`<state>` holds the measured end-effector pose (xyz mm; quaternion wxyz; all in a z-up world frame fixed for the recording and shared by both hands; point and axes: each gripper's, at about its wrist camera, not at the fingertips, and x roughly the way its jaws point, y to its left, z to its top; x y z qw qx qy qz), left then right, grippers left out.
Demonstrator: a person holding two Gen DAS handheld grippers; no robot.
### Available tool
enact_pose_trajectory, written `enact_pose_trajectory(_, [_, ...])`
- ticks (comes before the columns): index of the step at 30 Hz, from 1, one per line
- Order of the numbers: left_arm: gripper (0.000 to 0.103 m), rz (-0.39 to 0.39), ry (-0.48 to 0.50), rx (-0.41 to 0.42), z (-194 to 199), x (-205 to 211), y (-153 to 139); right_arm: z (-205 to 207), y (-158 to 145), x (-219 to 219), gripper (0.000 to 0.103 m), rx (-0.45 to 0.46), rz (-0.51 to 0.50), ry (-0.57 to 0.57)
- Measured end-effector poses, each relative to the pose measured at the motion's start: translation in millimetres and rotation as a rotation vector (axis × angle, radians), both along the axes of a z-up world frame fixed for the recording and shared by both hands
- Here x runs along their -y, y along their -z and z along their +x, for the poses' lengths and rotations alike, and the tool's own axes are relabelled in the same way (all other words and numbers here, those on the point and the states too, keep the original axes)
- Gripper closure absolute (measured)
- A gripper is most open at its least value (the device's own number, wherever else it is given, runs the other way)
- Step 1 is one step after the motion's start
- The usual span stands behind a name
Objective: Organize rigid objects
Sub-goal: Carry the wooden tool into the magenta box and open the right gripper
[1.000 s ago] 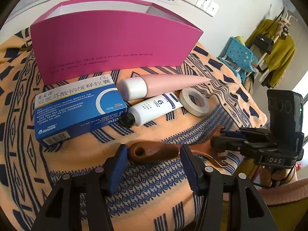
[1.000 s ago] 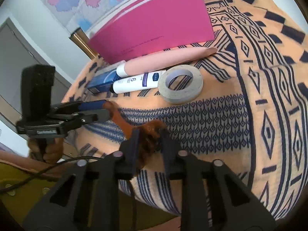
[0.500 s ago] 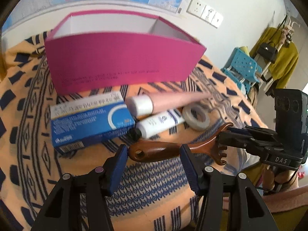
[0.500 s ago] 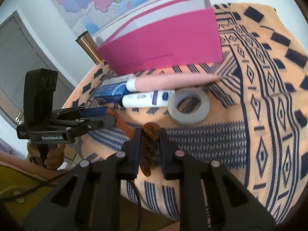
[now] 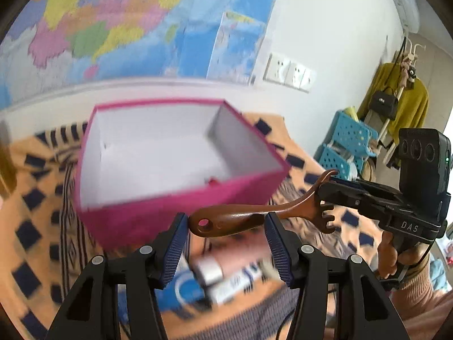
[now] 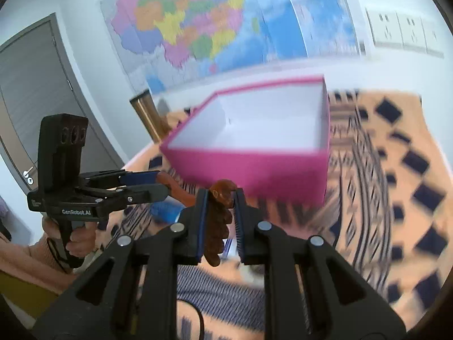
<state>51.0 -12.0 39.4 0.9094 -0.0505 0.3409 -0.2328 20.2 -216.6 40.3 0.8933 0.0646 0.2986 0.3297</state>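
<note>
A brown wooden scratcher (image 5: pixel 240 216) with a claw-shaped head is held in the air by both grippers. My left gripper (image 5: pixel 226 229) is shut on its handle end. My right gripper (image 6: pixel 220 206) is shut on its claw head (image 6: pixel 218 226); it shows at the right of the left wrist view (image 5: pixel 368 198). The open pink box (image 5: pixel 175 167) with a white inside lies just beyond and below the scratcher; in the right wrist view the box (image 6: pixel 254 167) appears empty. Below, blurred, lie a blue medicine box (image 5: pixel 184 289), a pink tube (image 5: pixel 240 257) and a white tube (image 5: pixel 237 283).
The table is covered with an orange cloth with dark patterns (image 6: pixel 396 184). A brass-coloured cylinder (image 6: pixel 147 116) stands behind the pink box at the left. A wall map (image 5: pixel 113 22) hangs behind. Blue stools (image 5: pixel 348 141) and a coat rack stand at the right.
Both grippers have lifted the scratcher well above the table and toward the pink box. The box's open inside now shows from above, and the tubes and medicine box have dropped low in view.
</note>
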Motion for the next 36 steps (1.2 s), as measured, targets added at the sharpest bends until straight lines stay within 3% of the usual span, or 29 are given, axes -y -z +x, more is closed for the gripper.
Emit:
enact_pose_trajectory(4, [0.047, 0.002, -0.016, 0.021, 30.2, 4.2, -12.3, 27.7, -19.8, 4.4, 0.083, 0.032, 0.005, 0.0])
enact_pose_trajectory(9, [0.047, 0.004, -0.028, -0.012, 59.8, 6.9, -7.6, 60.9, -30.5, 4.6, 0.082, 0.041, -0.018, 0.008])
enact_pose_trajectory(19, [0.047, 0.046, -0.035, -0.125, 95.0, 15.9, 26.4, 111.2, -3.9, 4.3, 0.082, -0.065, -0.048, 0.01])
enact_pose_trajectory(26, [0.047, 0.045, -0.017, -0.159, 99.1, 19.6, 36.6, 129.7, 16.7, 6.9, 0.078, -0.137, -0.088, 0.048])
enact_pose_trajectory(31, [0.047, 0.037, -0.019, -0.122, 88.6, 16.2, 30.3, 122.5, 18.0, 15.7, 0.071, -0.124, -0.104, 0.123])
enact_pose_trajectory(36, [0.047, 0.026, -0.006, -0.05, 61.7, 10.2, 19.7, 99.8, 8.3, 25.0, 0.071, -0.078, -0.074, 0.126])
